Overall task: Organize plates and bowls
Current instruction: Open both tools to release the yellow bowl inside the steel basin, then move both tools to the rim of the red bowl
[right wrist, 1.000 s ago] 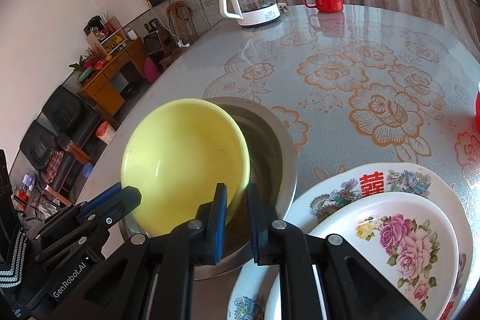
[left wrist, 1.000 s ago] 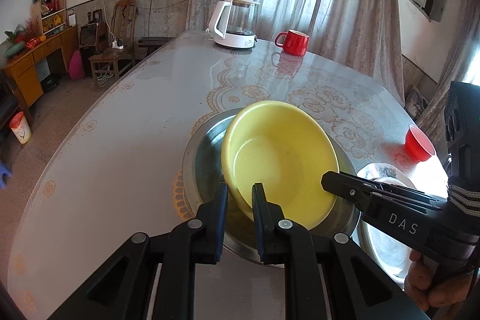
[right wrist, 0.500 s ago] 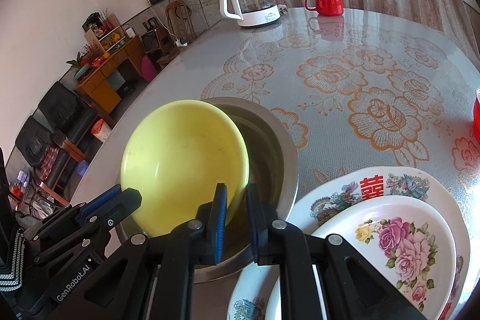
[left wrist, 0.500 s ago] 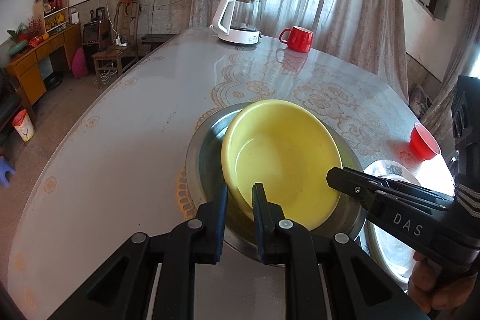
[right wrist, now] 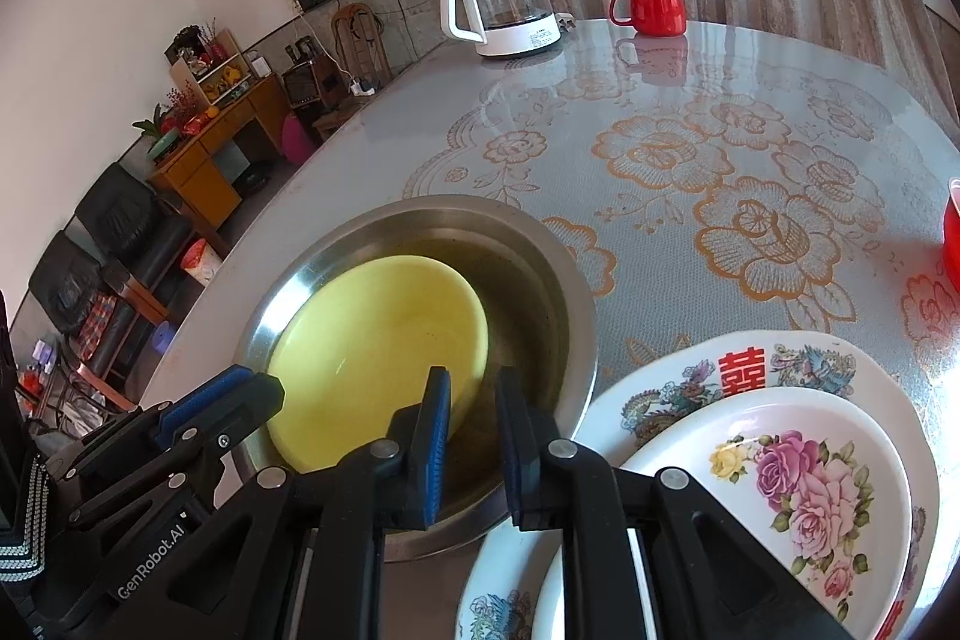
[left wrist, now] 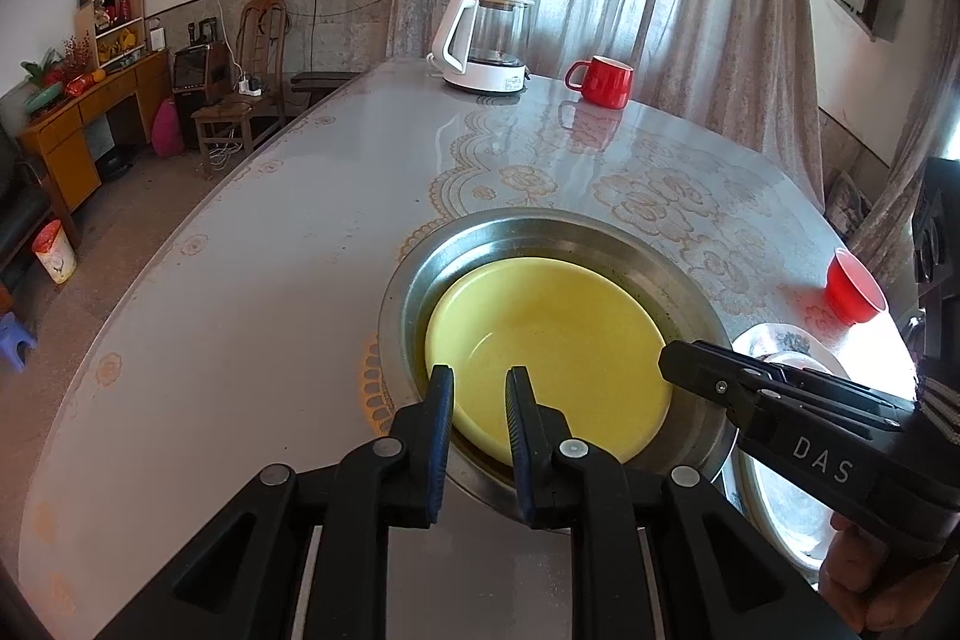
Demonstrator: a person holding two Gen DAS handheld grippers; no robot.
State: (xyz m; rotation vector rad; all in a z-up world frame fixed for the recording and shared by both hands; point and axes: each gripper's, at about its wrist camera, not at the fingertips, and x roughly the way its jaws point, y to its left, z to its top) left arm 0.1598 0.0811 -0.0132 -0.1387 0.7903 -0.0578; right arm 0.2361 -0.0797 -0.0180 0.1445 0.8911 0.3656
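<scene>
Yellow bowl now lowered into steel basin, seemingly released

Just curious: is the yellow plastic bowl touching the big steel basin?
Touching: the right wrist view shows the yellow plastic bowl resting inside the steel basin.

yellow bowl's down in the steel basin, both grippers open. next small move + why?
Probably back the left gripper up and away: the yellow bowl sits flat in the steel basin, and the open fingers straddle its near rim without gripping. The flowered bowl looks like the next pick.
</scene>
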